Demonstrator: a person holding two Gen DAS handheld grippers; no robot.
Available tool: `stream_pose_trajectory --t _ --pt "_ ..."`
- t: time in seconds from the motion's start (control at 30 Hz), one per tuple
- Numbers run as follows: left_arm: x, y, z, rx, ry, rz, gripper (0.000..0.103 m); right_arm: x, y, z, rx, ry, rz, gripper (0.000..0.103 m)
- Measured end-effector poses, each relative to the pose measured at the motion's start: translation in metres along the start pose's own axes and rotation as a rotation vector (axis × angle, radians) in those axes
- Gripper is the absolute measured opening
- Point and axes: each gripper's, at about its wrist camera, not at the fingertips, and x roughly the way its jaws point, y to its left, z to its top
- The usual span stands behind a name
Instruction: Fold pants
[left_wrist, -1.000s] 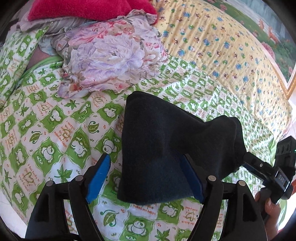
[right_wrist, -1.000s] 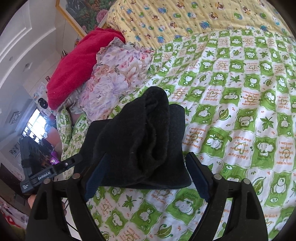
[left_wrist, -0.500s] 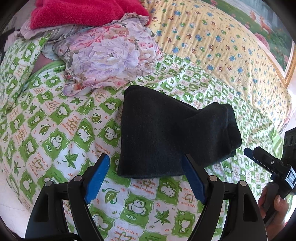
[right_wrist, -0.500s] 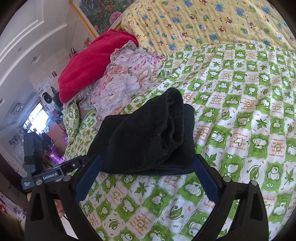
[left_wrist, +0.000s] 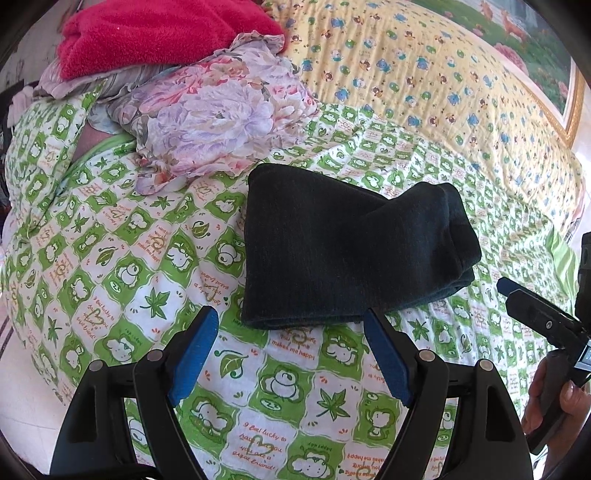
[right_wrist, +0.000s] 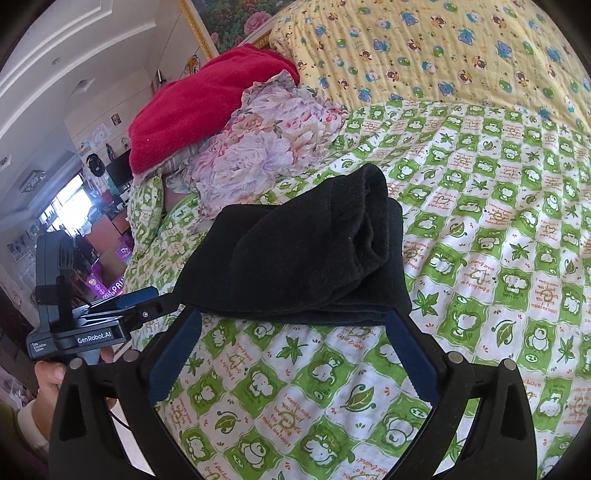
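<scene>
The black pants lie folded in a thick bundle on the green-and-white printed bedspread; they also show in the right wrist view. My left gripper is open and empty, just short of the bundle's near edge. My right gripper is open and empty, close to the bundle's near edge on its side. The right gripper's fingers show at the right edge of the left wrist view, and the left gripper's body shows at the left of the right wrist view.
A floral cloth and a red towel are heaped behind the pants. A yellow quilt with small animals covers the far part of the bed. A room with furniture lies beyond the bed's left side.
Both grippers have drawn back from the folded pants, which now rest on the bed. Both stay open.
</scene>
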Motion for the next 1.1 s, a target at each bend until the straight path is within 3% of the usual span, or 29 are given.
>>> stream_pose_trajectory --t 0.57,1.1 --pt "-0.008 -0.009 -0.016 0.061 -0.03 0.042 0.083 -0.001 0.026 -0.021 -0.159 -0.045 -0.071 0.102" --pt "0.0 -0.024 -0.031 0.163 -0.068 0.105 0.086 0.007 0.025 -0.033 -0.154 -0.064 -0.09 0.102"
